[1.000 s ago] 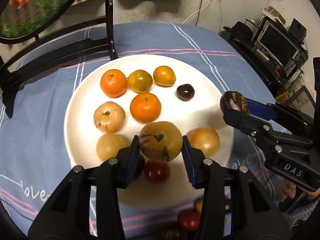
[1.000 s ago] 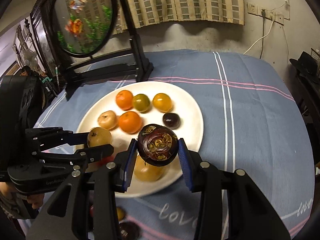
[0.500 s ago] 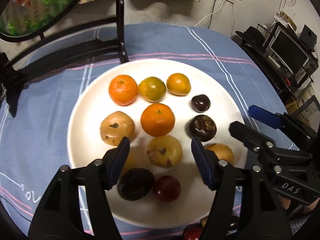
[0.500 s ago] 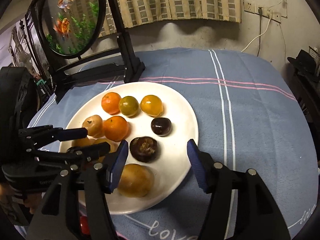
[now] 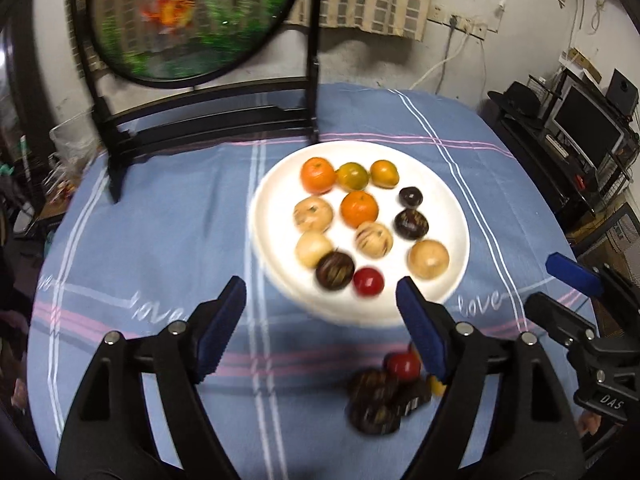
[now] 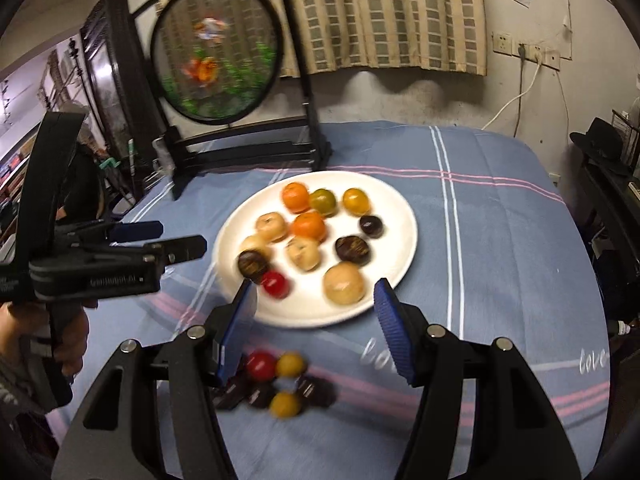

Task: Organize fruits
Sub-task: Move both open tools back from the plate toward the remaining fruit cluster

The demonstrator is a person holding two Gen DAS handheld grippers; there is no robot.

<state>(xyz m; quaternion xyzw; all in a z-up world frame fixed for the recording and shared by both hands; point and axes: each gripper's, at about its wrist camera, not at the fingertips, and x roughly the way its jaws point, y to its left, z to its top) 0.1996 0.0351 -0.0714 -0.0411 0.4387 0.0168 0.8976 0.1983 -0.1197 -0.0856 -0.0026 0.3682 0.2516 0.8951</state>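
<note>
Hand-held gripper [image 5: 320,312], though blurred, gapes wide, apparently holding nothing.

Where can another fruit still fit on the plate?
The white plate has bare room along its right side, beyond the two dark fruits, and at its near rim past the red fruit. Its left half is crowded.
</note>
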